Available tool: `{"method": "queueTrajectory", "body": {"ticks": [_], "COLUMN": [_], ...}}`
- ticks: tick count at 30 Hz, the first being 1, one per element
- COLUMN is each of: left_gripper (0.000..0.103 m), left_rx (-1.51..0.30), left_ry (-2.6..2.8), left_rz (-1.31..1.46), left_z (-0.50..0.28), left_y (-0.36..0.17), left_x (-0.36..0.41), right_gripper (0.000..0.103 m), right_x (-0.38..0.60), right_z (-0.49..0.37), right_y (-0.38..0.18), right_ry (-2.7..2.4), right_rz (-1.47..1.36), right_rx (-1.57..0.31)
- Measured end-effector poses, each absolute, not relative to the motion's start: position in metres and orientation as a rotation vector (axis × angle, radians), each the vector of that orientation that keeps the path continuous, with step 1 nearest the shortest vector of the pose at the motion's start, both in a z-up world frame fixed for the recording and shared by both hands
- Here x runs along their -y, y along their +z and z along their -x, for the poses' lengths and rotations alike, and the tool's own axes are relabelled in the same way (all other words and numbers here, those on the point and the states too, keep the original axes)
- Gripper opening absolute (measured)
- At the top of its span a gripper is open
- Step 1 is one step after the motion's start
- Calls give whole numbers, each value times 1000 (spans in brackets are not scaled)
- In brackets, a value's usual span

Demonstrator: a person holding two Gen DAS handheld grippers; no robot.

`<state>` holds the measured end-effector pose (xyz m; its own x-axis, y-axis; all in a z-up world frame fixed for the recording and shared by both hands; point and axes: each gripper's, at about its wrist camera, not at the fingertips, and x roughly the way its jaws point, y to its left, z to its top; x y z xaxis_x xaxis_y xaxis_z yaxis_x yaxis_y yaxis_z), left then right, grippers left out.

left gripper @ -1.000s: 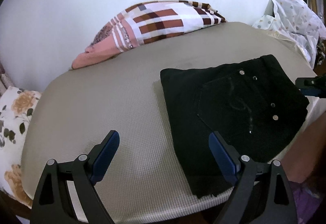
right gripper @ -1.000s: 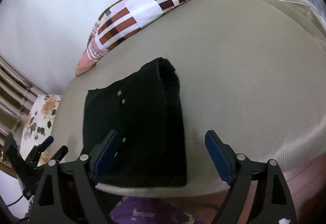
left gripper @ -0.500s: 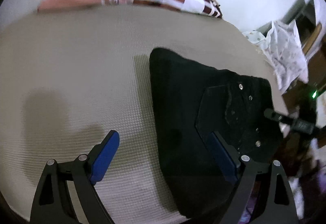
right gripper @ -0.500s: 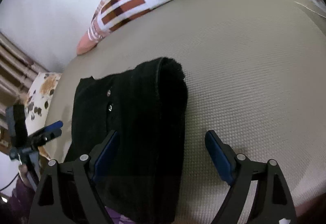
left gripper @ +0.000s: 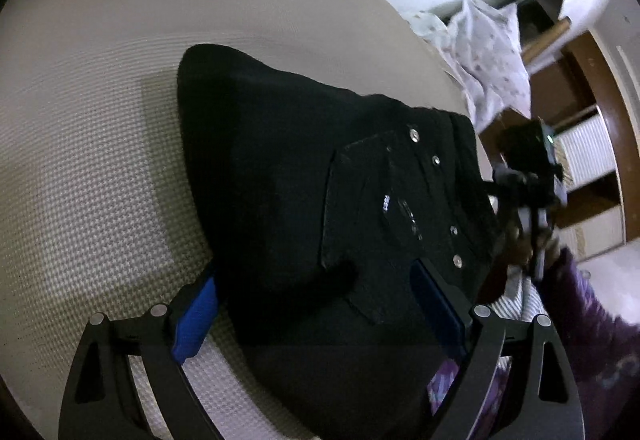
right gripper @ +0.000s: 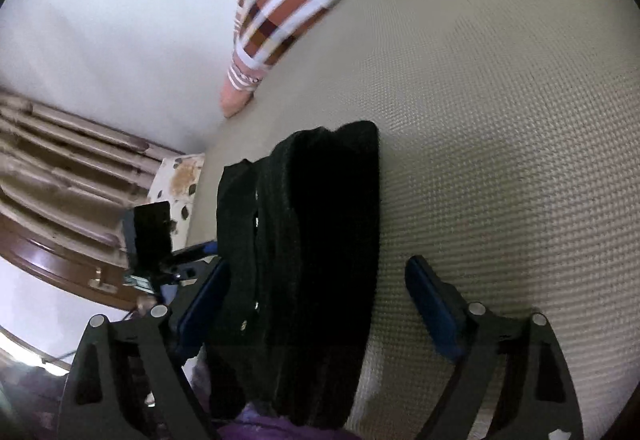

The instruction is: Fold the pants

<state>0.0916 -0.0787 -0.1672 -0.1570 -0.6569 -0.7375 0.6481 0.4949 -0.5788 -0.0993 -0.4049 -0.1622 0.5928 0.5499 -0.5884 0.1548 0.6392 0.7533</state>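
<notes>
The black pants [left gripper: 304, 176] lie folded into a thick stack near the front edge of the beige mattress [left gripper: 100, 144], back pocket and rivets facing up. My left gripper [left gripper: 316, 296] is open, its blue pads on either side of the stack's near end. In the right wrist view the stack [right gripper: 320, 240] shows edge-on, several layers thick. My right gripper [right gripper: 316, 296] is open around the stack's other end. The right gripper also shows in the left wrist view [left gripper: 524, 180], and the left gripper in the right wrist view [right gripper: 160, 240].
A checked brown-and-white pillow [right gripper: 304, 0] lies at the far edge against the white wall. A dotted white cloth [left gripper: 488, 52] hangs at the right, with wooden shelves [left gripper: 592, 160] behind it. A floral cushion [right gripper: 180, 184] and wooden furniture stand at the left.
Both grippers have moved in from beside the folded pants and now straddle its two ends. Both stay open. The pants have not moved.
</notes>
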Motion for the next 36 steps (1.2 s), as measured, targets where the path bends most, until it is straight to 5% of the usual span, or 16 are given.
{"method": "queueTrajectory", "body": {"ticks": [7,12,18,21,23,30,36], "left_gripper": [90,103,103,103,103,103,101], "left_rx": [-1343,-1340,-1221,-1201,-1219,-1374,-1302], "left_ry": [-1208,-1226,-1203,-1187,-1174,-1181,-1121], "left_rz": [99,3,-185,-193,-178,-5,-69], "left_z": [-104,-98,-77,-75,-78,-107,-94], "left_y": [-171,-167,-166,-167,-168,-169,-166], "left_x": [71,87,96,95,94,94,100], "right_gripper": [87,92,92,72,68,71,79], "right_x": [409,382,366,368,373,376,375], "right_z": [80,62,56,59,60,59,58], "right_y": [-169,-170,-173,-173,-175,-176,-176], "right_ry": [396,460,536,522,501,483,450], "right_rz": [-943,-882,-898,-841,-841,-871,-915], "right_rx": [-1087,-1157,-1154,-1165,-1171,-1180,-1180]}}
